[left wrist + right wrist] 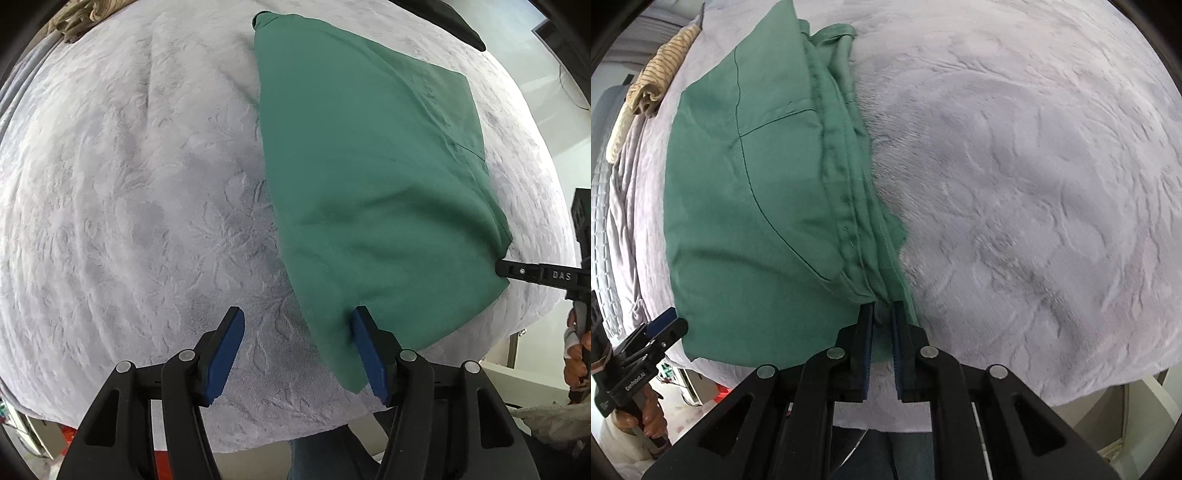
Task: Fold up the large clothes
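A green garment [369, 177] lies folded in a long strip on the pale grey bedspread [129, 184]. My left gripper [298, 325] is open at the garment's near left corner; its right finger [364, 332] touches the cloth edge and its left finger rests on the bedspread. In the right wrist view the garment [746, 177] lies to the left, with stacked hem edges along its right side. My right gripper [882, 314] is shut on the garment's near right corner. The right gripper also shows in the left wrist view [517, 273], and the left gripper shows in the right wrist view [665, 325].
A striped beige cloth [653, 81] lies bunched at the bed's far left edge. A grey quilted blanket [605, 206] hangs along the left side. The bed's near edge runs just in front of both grippers. A dark object [461, 26] sits at the far side.
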A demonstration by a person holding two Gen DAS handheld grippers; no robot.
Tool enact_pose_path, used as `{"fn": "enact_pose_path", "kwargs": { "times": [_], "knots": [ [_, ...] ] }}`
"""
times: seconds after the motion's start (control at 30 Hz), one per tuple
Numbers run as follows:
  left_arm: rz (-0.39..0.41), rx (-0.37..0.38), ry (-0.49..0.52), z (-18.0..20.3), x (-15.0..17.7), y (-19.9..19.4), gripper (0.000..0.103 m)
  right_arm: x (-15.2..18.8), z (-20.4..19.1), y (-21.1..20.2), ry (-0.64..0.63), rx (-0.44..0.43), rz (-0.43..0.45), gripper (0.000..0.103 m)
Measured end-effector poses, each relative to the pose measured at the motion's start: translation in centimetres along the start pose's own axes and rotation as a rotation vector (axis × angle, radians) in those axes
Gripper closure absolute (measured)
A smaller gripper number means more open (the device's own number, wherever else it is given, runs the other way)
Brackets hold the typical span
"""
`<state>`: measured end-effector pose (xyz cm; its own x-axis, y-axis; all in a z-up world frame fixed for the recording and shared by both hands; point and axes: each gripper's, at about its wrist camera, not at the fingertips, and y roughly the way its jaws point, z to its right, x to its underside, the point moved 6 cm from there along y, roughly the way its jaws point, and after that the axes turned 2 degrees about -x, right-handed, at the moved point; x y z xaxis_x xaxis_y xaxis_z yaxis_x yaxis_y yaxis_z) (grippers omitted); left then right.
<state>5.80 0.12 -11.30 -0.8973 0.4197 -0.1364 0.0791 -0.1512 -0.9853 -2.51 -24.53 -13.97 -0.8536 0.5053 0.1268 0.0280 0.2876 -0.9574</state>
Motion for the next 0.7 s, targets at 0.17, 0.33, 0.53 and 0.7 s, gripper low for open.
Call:
{"fn": "enact_pose_path", "kwargs": {
  "times": [0.17,0.33,0.53,0.7],
  "knots": [
    [0.01,-0.056,0.0,-0.3,-0.8,-1.2,0.041,0.1,-0.1,-2.3,-0.004,0.05,0.027,0.092],
    [0.029,-0.123,-0.017,-1.0,-1.9,-2.8,0.001,-1.3,-1.4,-4.8,-0.026,0.084,0.059,0.091],
    [0.072,-0.177,-0.028,-1.2,-3.3,-5.1,0.001,-2.7,-4.4,-6.2,-0.083,0.106,0.104,0.046],
    [0.074,-0.192,-0.077,-1.4,-3.8,-5.8,0.001,-3.2,-6.0,-6.4,-0.127,0.151,0.134,0.023]
  ]
}}
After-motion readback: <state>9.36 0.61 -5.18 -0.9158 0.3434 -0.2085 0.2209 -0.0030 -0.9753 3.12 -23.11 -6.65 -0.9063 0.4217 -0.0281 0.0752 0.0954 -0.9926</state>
